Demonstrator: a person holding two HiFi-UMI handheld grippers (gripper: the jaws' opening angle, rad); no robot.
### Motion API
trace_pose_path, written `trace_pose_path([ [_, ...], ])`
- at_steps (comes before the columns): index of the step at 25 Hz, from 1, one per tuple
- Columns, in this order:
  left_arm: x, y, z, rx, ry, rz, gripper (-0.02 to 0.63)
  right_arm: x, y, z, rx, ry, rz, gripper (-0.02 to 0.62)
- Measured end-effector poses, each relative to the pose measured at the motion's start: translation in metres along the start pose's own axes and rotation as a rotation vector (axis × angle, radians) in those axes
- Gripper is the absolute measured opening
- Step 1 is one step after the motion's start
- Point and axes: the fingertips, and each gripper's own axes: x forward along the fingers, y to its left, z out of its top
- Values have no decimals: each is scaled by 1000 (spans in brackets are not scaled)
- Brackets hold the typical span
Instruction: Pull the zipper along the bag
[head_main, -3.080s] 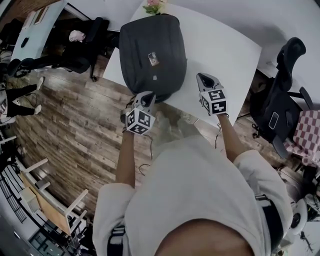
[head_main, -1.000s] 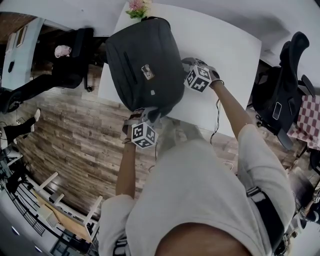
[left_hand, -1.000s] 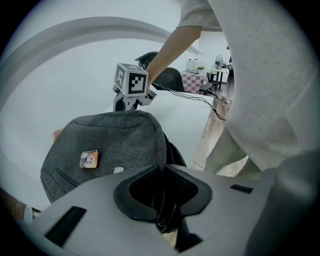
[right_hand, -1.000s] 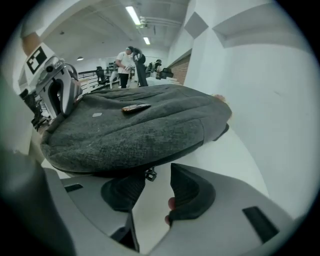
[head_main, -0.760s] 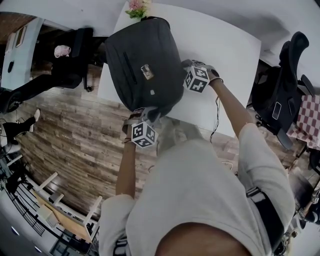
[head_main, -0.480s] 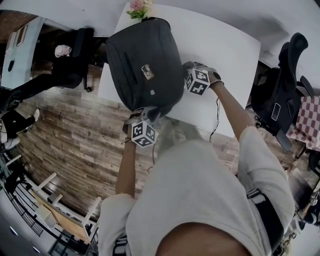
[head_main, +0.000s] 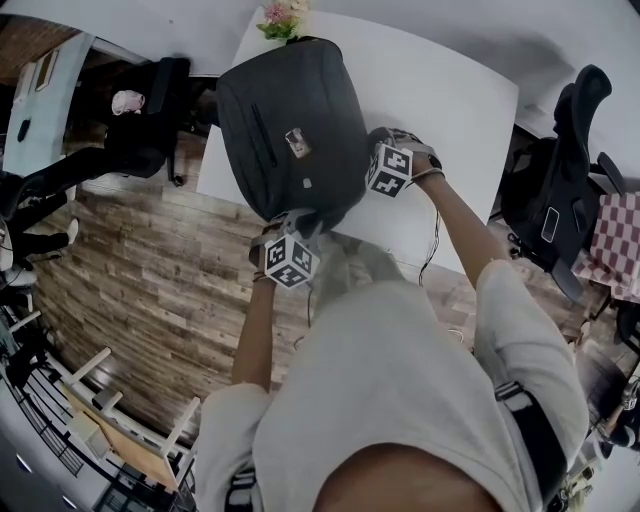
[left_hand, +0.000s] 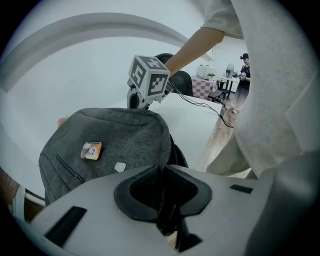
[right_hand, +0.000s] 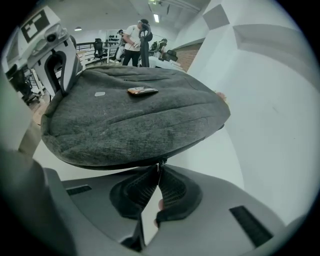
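**Zipper pull (right_hand: 160, 162) clamped at the edge of the bag (head_main: 295, 125)**

The bag, a dark grey backpack, lies flat on the white table (head_main: 450, 90) in the upper centre of the head view.

1. Right gripper (right_hand: 158, 170): it sits against the bag's right side. In the right gripper view its jaws are fully together at frame centre. The tips pinch the zipper pull, which sits directly under the bag's lower rim.
2. Left gripper (left_hand: 163, 172): it sits at the bag's near end, lower centre of the head view. In the left gripper view its jaws are nearly together and pinch the bag by a dark strip (left_hand: 170, 220).
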Motion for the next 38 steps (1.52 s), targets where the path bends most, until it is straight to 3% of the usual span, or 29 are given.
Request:
trace_pose_path([
  [5, 1, 1, 0, -33, -13, 9, 66, -6, 24, -8, -10, 44, -5, 18],
  [15, 9, -1, 14, -68, -32, 3, 64, -27, 72, -20, 71, 76, 13, 20],
  [25, 20, -9, 39, -145, -64, 25, 63, -48, 105, -38, 267, 116, -3, 20],
  [30, 28, -14, 49, -150, -67, 23, 61, -54, 115, -42, 308, 131, -3, 20],
  [38, 32, -16, 58, -161, -75, 15, 58, -64, 135, -32, 501, 131, 3, 20],
])
